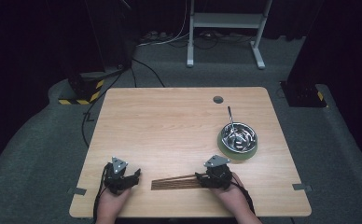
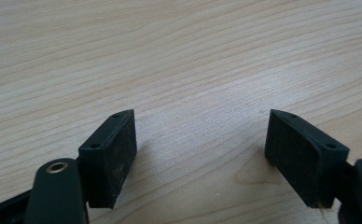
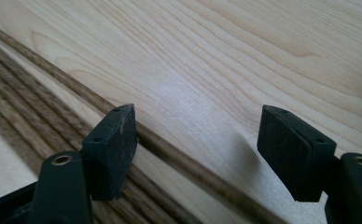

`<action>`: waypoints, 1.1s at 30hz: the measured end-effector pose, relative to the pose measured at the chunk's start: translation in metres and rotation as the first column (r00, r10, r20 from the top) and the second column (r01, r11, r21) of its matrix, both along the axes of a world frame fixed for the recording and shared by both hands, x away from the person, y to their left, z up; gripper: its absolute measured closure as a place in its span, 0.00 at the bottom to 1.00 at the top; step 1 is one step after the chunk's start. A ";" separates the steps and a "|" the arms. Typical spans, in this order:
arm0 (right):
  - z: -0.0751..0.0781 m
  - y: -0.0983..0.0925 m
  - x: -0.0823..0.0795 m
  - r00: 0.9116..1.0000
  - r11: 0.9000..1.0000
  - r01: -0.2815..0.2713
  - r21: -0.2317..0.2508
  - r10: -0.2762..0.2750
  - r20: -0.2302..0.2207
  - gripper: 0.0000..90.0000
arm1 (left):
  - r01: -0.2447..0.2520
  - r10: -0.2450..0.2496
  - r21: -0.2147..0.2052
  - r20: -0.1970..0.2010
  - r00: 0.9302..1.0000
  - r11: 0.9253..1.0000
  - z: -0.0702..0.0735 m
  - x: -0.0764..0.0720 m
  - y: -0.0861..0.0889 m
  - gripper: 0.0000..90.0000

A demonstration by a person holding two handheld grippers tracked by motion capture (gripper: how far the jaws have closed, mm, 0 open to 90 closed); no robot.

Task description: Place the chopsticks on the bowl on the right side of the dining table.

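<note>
Two tongs: my left gripper [image 2: 200, 156] and right gripper [image 3: 195, 154] both gape, gripping nothing.
Dark brown wooden sticks [image 3: 39, 116]: lying flat, one stick passing between my right gripper's jaws.

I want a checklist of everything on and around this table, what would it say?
Surface: light wood table, round hole near far edge.
Job's things: row of dark wooden sticks by the right gripper; one stick lies between its jaws.
Clutter: metal bowl with utensils on a green plate.
Grippers: right open; left gripper open over bare wood.
Cables: black cable on the floor.
Surroundings: grey carpet, white frame.
</note>
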State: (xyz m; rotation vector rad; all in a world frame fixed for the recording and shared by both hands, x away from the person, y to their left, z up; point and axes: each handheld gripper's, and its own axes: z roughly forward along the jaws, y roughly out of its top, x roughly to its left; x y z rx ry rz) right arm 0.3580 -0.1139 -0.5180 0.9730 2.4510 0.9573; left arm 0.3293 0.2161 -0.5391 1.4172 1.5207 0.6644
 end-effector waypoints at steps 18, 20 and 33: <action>0.001 -0.007 0.013 0.999 0.999 0.051 -0.015 -0.051 0.012 0.51 | 0.002 -0.002 -0.013 -0.012 1.000 1.000 0.000 0.000 0.001 0.29; 0.001 -0.009 0.015 0.999 0.998 0.054 -0.021 -0.053 0.008 0.54 | 0.008 -0.008 -0.005 -0.009 1.000 1.000 0.000 0.000 0.001 0.29; 0.002 -0.014 0.018 0.997 0.997 0.075 -0.019 -0.075 0.011 0.71 | 0.006 -0.006 -0.004 -0.005 1.000 1.000 0.000 0.000 0.001 0.30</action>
